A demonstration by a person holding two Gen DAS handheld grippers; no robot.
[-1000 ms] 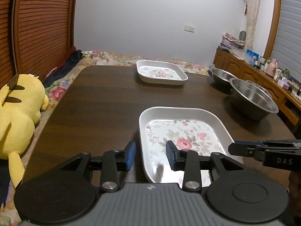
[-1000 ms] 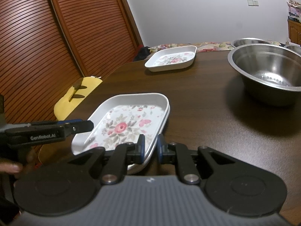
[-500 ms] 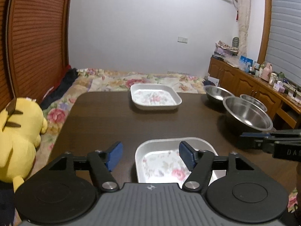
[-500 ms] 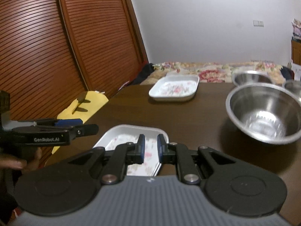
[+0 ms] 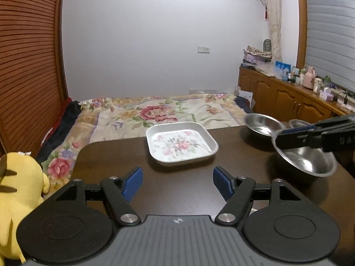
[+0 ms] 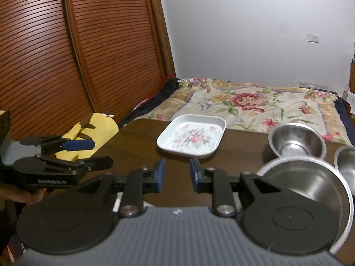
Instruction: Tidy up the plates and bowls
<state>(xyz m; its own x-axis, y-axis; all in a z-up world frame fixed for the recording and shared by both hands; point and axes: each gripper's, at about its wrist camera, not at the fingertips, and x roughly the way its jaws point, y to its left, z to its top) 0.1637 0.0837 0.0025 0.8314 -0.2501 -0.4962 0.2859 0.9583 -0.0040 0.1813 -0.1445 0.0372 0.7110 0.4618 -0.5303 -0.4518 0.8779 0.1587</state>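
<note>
Dark brown wood made up the table (image 5: 115, 159) that filled the lower half of both views. In the left wrist view the left gripper (image 5: 175, 182) sat at the bottom centre of the frame with its blue-padded fingers (image 5: 132, 184) spread wide and nothing between them. The floral plate (image 5: 180, 145), white-rimmed and rectangular, lay flat on the table just above that gap, at the middle of the frame near the table's far edge, apart from the pads. To the right of the frame stood the steel bowls: a large bowl (image 5: 310, 165) at the right edge, partly covered by the right gripper (image 5: 288, 136) seen side-on, and a farther bowl (image 5: 261, 125) above and left of it. In the right wrist view the right gripper (image 6: 176, 174) held its fingers a moderate way apart, empty, at lower centre; the floral plate (image 6: 192, 136) lay just above them, untouched. The large bowl (image 6: 310, 181) filled the lower right, the farther bowl (image 6: 297, 139) above it. The left gripper (image 6: 77, 153) showed at the left edge, held by a hand (image 6: 15, 196). A yellow plush toy (image 5: 15, 190) lay at the lower left of the left view, beside the table.
</note>
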